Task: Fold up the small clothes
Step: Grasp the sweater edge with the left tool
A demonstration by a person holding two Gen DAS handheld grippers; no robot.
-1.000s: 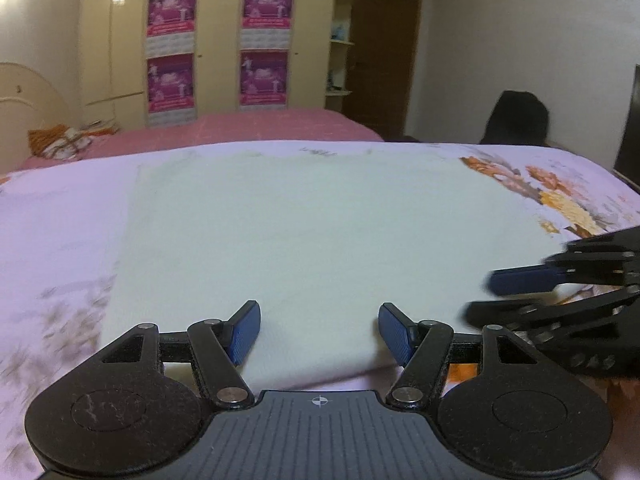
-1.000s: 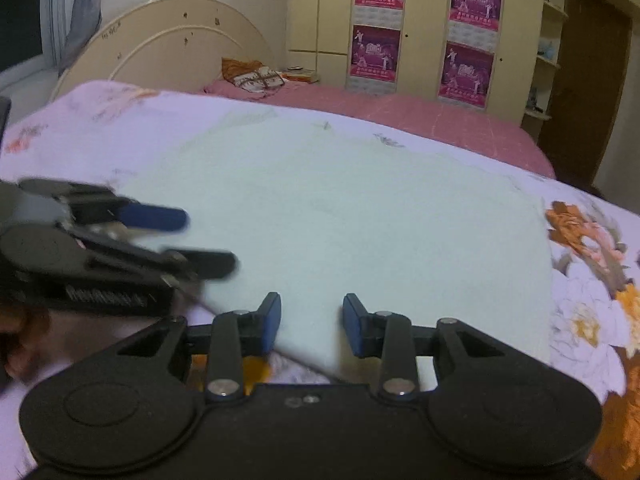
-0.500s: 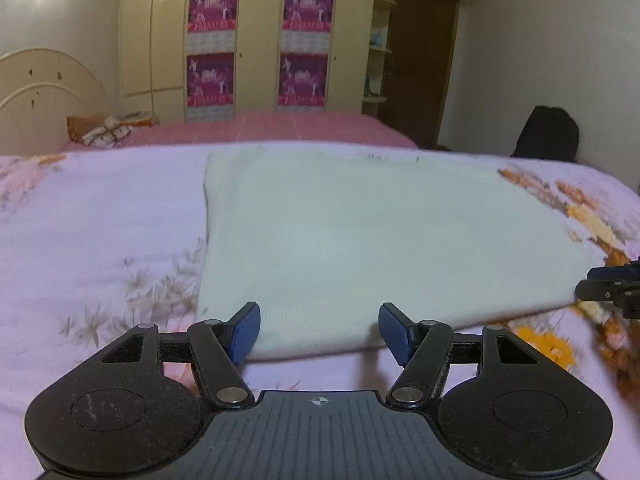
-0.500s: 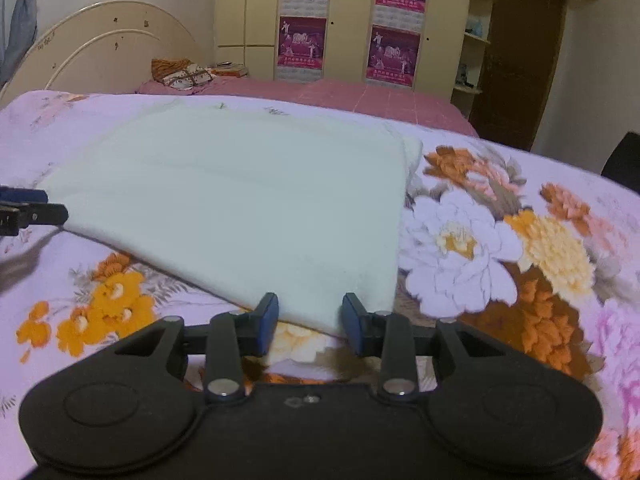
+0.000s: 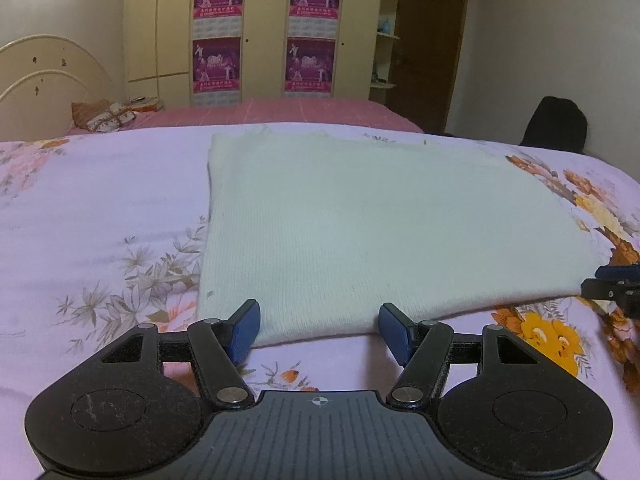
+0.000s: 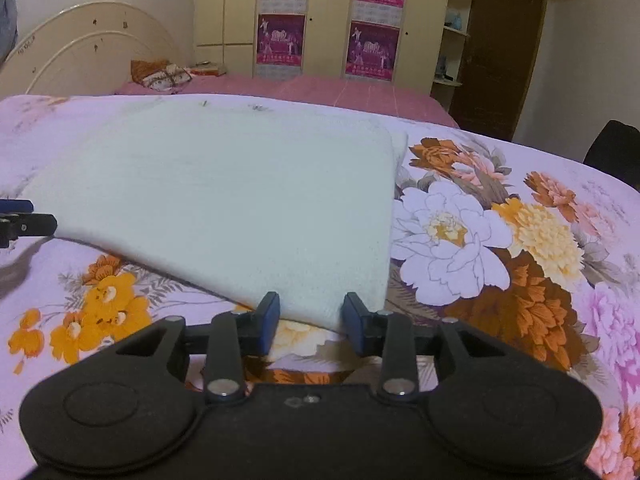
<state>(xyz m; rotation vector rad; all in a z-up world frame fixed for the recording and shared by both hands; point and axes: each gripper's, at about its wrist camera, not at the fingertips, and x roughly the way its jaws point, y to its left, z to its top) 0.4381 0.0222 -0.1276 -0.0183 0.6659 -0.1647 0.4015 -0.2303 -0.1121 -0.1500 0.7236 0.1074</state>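
A flowered bedspread (image 5: 100, 208) covers the bed, and a pale folded cloth (image 5: 360, 220) lies flat on it. The left tongs (image 5: 319, 330) are spread apart at its near edge, empty; the right tongs (image 6: 311, 322) are apart at its near right corner, holding nothing.

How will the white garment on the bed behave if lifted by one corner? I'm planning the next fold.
The white garment looks like soft ribbed knit, so it will probably droop. It lies in layers, which may slide apart.

Both grippers now spread to opposite near corners of the garment (image 5: 360, 232)
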